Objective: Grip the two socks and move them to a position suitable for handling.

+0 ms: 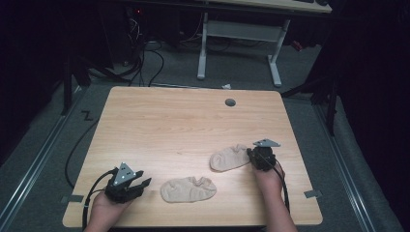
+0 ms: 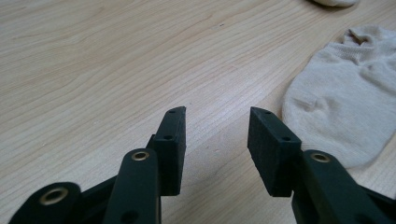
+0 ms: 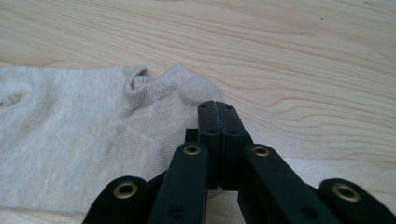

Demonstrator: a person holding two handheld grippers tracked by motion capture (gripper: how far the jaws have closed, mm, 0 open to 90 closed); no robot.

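While two beige socks lie on the near half of the table (image 1: 193, 121), the coming move is judged to turn on the sock (image 1: 188, 189) by the near edge, which lies just to the right of the left hand-held gripper (image 1: 140, 183). Its long axis runs roughly along the near edge, so one end points at that hand-held gripper, and the left hand (image 1: 104, 205) is clearly the nearer one. In the left gripper view the jaws are seen parted at a middling width with bare wood between them, nothing held, and the sock (image 2: 341, 107) is placed just ahead and to the right of them, apart from the pads. The right hand-held gripper (image 1: 254, 157) is set at the right end of the other sock (image 1: 230, 157), nearer the right edge. In the right gripper view its jaws (image 3: 218, 119) are pressed fully together over the cuff end of that sock (image 3: 84, 140); whether fabric is pinched between them cannot be told.
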